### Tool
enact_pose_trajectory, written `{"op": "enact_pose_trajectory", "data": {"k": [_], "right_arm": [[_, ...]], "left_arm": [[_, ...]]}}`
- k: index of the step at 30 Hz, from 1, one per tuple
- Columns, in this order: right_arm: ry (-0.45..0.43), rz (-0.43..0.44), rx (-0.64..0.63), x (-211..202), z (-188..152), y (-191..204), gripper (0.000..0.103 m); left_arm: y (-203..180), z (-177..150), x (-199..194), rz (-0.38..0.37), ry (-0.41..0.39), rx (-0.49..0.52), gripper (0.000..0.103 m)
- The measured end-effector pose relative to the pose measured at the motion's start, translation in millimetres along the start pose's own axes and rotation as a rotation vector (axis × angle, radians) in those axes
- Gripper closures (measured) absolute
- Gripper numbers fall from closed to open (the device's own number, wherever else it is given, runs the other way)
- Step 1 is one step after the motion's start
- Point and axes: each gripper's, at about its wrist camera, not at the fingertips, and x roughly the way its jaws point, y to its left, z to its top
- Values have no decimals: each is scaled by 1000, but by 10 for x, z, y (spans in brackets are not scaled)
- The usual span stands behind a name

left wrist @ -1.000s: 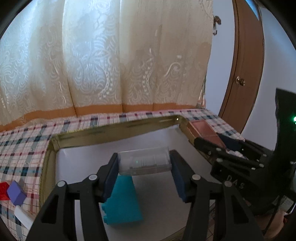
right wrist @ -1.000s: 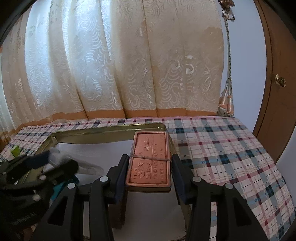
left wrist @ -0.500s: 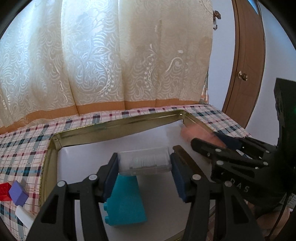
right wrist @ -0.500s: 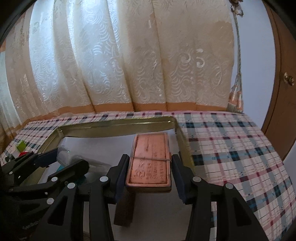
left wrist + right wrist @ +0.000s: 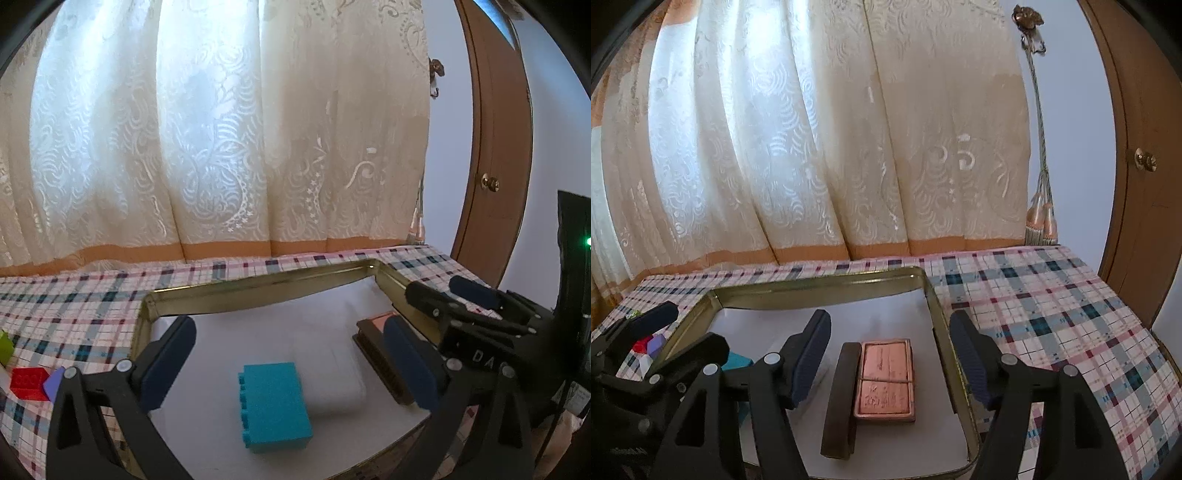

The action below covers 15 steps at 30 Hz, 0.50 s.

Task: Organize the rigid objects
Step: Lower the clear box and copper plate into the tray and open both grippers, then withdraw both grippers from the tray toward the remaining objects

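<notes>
Off the tray's left edge, a red plastic brick (image 5: 27,382), a purple block (image 5: 55,382) and a lime-green block (image 5: 5,347) lie loose on the plaid tablecloth (image 5: 1052,306), apparently still waiting their turn. Inside the shallow gold-rimmed metal tray (image 5: 258,284) with its white floor, a teal studded building block (image 5: 273,402) lies near the front edge; just right of it rests a clear plastic case (image 5: 332,376), faint against the white. The left gripper (image 5: 288,365) hangs over both with jaws opening wide and pressing on nothing, which reads as a release. Toward the right edge, a copper-coloured embossed tin (image 5: 884,376) lies flat beside a dark brown bar (image 5: 840,398) that touches its left side, parked along the wall to save floor. The right gripper (image 5: 890,369) straddles them, its jaws opening too, pads clear of the tin
</notes>
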Motion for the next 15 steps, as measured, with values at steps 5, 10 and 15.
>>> {"op": "enact_pose_trajectory", "data": {"k": [5,10,15], "right_arm": [[-49,-12,32,-78,3,-62,34],[-84,-28,68,-155,-11,-106,34],[-97,-37,94,-209,-37,-71,34]], "left_arm": [[62,-12,-99,22,-23,-2,0],[154,-56,-203,41,-41,2,0],[235,-144,-376,59,-81,45,0]]}}
